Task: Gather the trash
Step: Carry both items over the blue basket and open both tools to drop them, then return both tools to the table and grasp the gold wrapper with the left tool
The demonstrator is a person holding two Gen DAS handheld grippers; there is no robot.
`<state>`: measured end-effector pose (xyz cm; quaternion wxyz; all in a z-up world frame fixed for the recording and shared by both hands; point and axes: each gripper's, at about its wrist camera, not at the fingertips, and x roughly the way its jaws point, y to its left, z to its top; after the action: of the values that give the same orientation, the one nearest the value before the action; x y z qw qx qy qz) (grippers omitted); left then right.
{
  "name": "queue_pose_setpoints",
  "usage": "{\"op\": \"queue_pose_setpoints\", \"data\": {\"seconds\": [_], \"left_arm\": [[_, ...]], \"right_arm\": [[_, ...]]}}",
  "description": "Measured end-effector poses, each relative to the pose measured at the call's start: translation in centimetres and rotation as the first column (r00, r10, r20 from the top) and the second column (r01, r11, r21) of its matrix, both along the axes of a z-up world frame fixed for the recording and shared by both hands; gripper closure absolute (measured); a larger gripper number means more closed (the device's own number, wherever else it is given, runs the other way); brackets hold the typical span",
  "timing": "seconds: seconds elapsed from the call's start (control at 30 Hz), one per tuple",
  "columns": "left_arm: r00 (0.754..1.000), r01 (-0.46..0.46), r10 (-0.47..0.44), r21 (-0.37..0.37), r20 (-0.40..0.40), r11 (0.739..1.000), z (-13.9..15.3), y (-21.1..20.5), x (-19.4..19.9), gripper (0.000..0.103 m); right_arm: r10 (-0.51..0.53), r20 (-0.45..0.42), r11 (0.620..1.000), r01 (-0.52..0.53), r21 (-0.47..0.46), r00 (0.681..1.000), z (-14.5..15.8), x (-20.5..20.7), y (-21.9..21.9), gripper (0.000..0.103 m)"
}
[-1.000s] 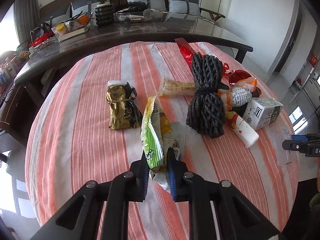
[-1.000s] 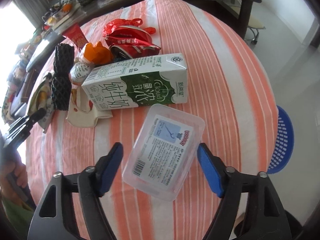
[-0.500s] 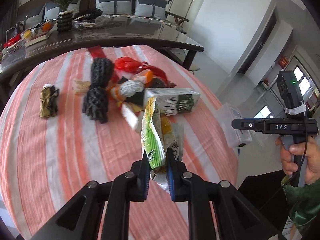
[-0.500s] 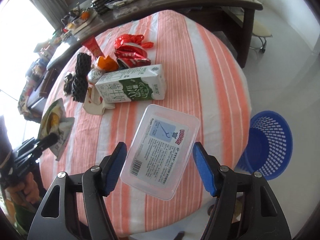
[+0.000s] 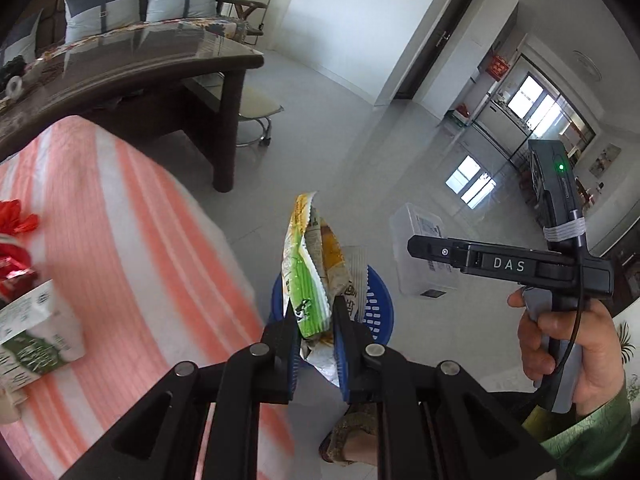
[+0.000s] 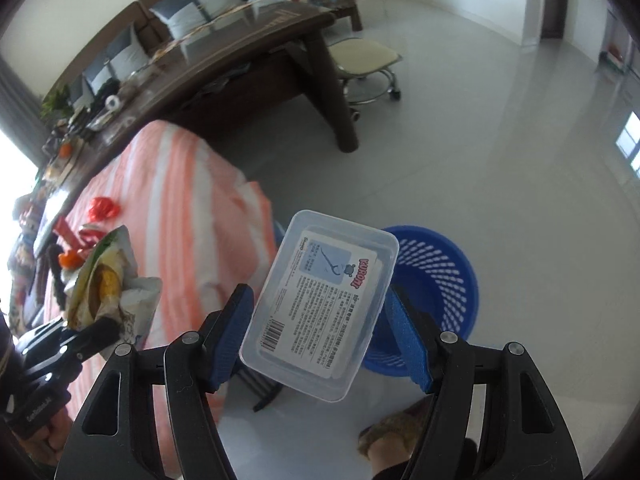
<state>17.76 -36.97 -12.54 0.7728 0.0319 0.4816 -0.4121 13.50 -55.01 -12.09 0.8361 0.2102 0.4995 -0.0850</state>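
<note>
My left gripper (image 5: 314, 316) is shut on a crumpled green and yellow snack wrapper (image 5: 310, 272), held off the table's edge above the blue slotted basket (image 5: 376, 308) on the floor. My right gripper (image 6: 320, 322) is shut on a clear plastic box (image 6: 320, 312) with a printed label, its blue pads pressing the box's two long sides. That box hangs just left of the blue basket (image 6: 436, 280). In the left wrist view the box (image 5: 422, 256) and the right gripper's handle show at the right, held by a hand (image 5: 560, 344).
The table with the orange-and-white striped cloth (image 5: 120, 232) lies to the left, with a green-and-white milk carton (image 5: 36, 328) and red wrappers (image 5: 16, 240) on it. A dark wooden table (image 6: 240, 68) and a stool (image 6: 364, 64) stand behind. A slippered foot (image 6: 396, 436) is beside the basket.
Both grippers swung right, off the striped table and over the floor by the blue basket, each still holding its item. The trash pile has slid to the left edge of view.
</note>
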Motion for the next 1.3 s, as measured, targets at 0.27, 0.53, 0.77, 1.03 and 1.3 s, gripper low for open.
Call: {"op": "queue_pose_setpoints", "data": {"seconds": [0.27, 0.53, 0.77, 1.03, 1.3], "left_arm": [[0.996, 0.069, -0.066, 0.059, -0.064, 0.996, -6.0, -10.3, 0.7, 0.088], [0.992, 0.090, -0.081, 0.091, -0.096, 0.992, -10.8, -14.1, 1.8, 0.084], [0.999, 0.029, -0.027, 0.069, -0.025, 0.997, -10.5, -13.9, 2.1, 0.039], [0.982, -0.023, 0.039, -0.089, 0.183, 0.996, -2.9, -7.6, -1.4, 0.036], [0.979, -0.112, 0.115, -0.028, 0.171, 0.993, -1.0, 4.7, -5.7, 0.036]], "right_arm": [[-0.116, -0.003, 0.993, 0.116, 0.035, 0.993, -4.4, 0.2, -7.8, 0.033], [-0.152, -0.018, 0.985, 0.153, 0.076, 0.988, -7.7, 0.6, -11.2, 0.032], [-0.169, 0.022, 0.979, 0.165, 0.117, 0.985, -8.0, 0.0, -12.7, 0.021], [-0.156, 0.204, 0.985, 0.166, -0.035, 0.966, -2.4, -1.9, -10.7, 0.005], [0.024, 0.398, 0.971, 0.074, -0.229, 0.917, 3.2, -2.4, -0.5, 0.003]]}}
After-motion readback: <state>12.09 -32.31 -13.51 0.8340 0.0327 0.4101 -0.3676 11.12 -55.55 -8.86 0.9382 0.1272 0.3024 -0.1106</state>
